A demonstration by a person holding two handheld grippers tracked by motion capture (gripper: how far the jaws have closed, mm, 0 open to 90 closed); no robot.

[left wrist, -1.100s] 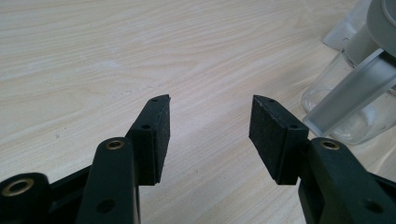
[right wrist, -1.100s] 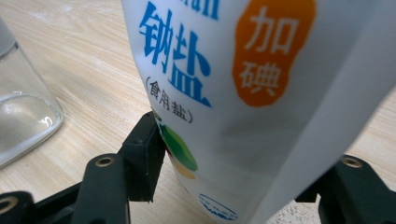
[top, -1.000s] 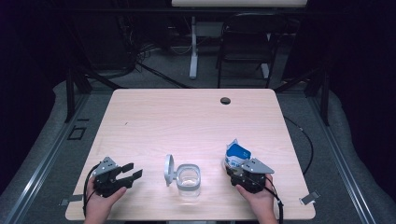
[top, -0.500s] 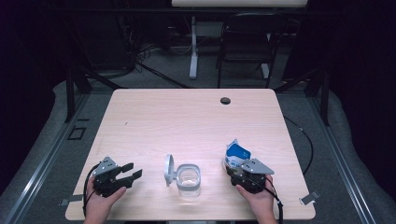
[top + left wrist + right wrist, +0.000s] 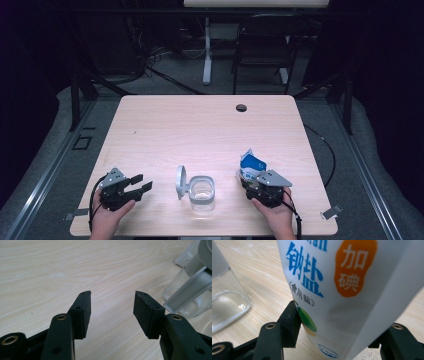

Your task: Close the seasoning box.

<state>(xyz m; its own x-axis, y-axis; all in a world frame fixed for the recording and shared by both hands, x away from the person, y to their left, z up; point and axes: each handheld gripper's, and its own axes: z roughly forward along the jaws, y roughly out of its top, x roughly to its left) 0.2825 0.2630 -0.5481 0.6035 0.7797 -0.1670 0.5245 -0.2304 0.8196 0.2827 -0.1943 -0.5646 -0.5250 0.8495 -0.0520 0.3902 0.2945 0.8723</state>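
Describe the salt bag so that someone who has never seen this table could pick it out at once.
Start at the wooden table and go to its near edge, right of the clear jar with its flip lid open. The salt bag stands there between the jaws of the right gripper. It is the one soft white pouch, printed with blue characters and an orange patch, its top torn open.

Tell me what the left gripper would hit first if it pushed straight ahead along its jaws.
Probably nothing at first: the left gripper points over bare table, jaws open. The clear container sits off to its right, likely just outside the line, though depth is unclear.
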